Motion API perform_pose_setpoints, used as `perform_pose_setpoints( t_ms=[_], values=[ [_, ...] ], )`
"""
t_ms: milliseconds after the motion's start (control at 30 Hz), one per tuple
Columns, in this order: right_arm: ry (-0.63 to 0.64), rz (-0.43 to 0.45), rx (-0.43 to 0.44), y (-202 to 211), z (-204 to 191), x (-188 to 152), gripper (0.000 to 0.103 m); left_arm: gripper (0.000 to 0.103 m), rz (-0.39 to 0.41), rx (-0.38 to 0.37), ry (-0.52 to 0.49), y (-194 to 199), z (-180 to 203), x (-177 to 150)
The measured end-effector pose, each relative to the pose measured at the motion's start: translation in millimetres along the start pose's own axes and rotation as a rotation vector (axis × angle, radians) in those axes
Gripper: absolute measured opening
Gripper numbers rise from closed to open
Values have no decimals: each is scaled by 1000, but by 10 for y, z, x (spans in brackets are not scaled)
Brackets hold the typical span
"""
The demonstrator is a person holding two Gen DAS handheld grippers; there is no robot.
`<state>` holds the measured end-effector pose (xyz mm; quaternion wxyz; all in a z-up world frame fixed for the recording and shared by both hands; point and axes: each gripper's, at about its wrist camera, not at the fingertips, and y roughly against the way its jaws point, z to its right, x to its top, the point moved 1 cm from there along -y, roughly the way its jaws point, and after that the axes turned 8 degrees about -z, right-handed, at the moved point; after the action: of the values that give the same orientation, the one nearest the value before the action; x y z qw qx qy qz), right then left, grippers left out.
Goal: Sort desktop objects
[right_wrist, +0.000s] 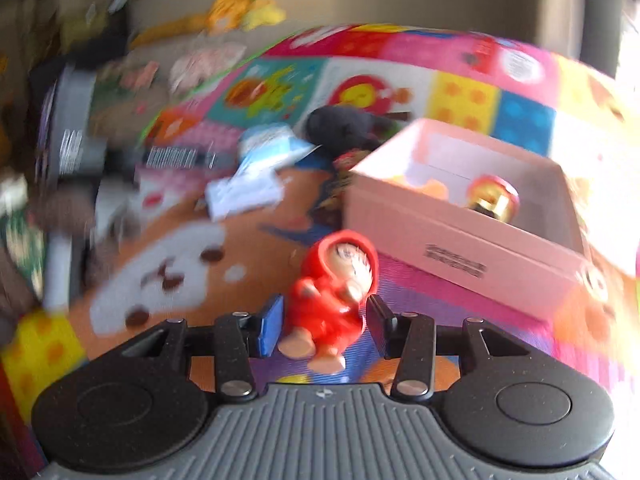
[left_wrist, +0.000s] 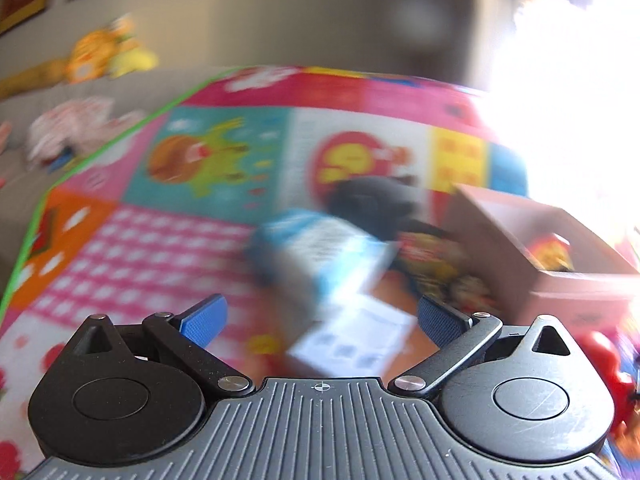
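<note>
A small red hooded figurine (right_wrist: 336, 292) sits between the fingers of my right gripper (right_wrist: 324, 320), which is shut on it just in front of the pink box (right_wrist: 440, 236). Inside that box lies a red and gold toy (right_wrist: 494, 198). In the left wrist view my left gripper (left_wrist: 322, 320) stands wide open with nothing held. A blurred blue and white carton (left_wrist: 320, 256) lies on the mat just beyond its fingers. The pink box (left_wrist: 500, 248) is to its right, and the red figurine (left_wrist: 612, 364) shows at the right edge.
A black object (right_wrist: 340, 126) and a colourful packet (left_wrist: 432, 256) lie between the carton and the box on the patterned play mat (left_wrist: 160, 248). Grey cans and clutter (right_wrist: 72, 120) crowd the left. A yellow plush toy (left_wrist: 104, 52) rests on the sofa behind.
</note>
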<state>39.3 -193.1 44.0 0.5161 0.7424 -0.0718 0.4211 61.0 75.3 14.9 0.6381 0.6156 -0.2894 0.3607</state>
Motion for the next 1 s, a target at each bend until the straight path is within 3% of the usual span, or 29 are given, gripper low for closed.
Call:
perform_pose_setpoints(
  t_ms=[67, 167, 233, 267, 367, 600, 700, 767, 900, 933, 1000],
  values=[
    [-81, 60, -32, 99, 184, 17, 57, 103, 8, -30, -86, -15, 218, -2],
    [-151, 123, -164, 135, 386, 7, 69, 102, -17, -84, -167, -89, 476, 11],
    [-188, 128, -196, 114, 486, -41, 69, 78, -49, -117, -223, -152, 618, 6],
    [-211, 128, -193, 97, 530, -71, 69, 61, -74, -131, -260, -199, 697, -3],
    [-271, 143, -206, 41, 655, -169, 74, 67, -90, -143, -319, -289, 839, -36],
    [-385, 178, -240, -29, 867, -256, 82, 69, -122, -144, -347, -463, 933, -16],
    [-403, 189, -246, -19, 887, -268, 92, 68, -119, -126, -374, -471, 929, -21],
    [-398, 188, -252, -26, 875, -265, 93, 69, -101, -66, -385, -453, 872, -8],
    [-385, 183, -257, -42, 846, -264, 96, 67, -97, 77, -324, -467, 610, 96],
    [-385, 182, -255, -45, 846, -267, 96, 67, -98, 81, -294, -459, 533, 134],
    [-385, 179, -256, -54, 843, -265, 97, 67, -92, 11, -267, -412, 472, 170]
  ],
)
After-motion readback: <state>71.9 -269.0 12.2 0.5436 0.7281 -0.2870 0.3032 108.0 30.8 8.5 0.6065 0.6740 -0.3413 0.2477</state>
